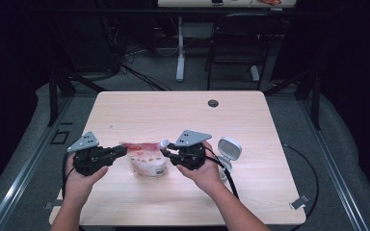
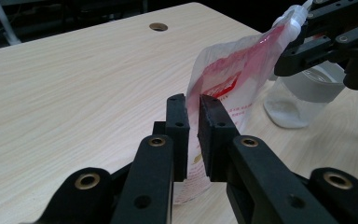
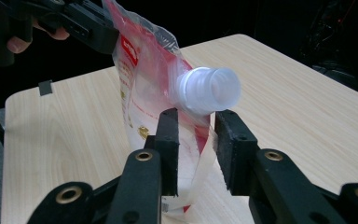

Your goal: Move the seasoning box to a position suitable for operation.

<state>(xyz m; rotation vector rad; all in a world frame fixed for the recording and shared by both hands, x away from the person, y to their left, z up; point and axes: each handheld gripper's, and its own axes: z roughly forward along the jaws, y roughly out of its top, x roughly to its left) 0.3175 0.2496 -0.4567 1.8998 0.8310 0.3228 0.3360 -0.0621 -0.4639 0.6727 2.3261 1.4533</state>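
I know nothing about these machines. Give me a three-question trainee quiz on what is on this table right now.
1. True or false: the left gripper is clamped on an edge of the red and clear pouch.
2. What lies just past the right gripper's jaws? A) the pouch's white spout B) a spoon C) a red cup
3. What stands on the table beside the pouch, by the right hand?

Key
1. True: its jaws pinch the pouch's edge.
2. A. The jaws sit on either side of the pouch's neck, with a gap at one pad, so a firm grip is not clear.
3. A clear jar with a little white powder at the bottom.
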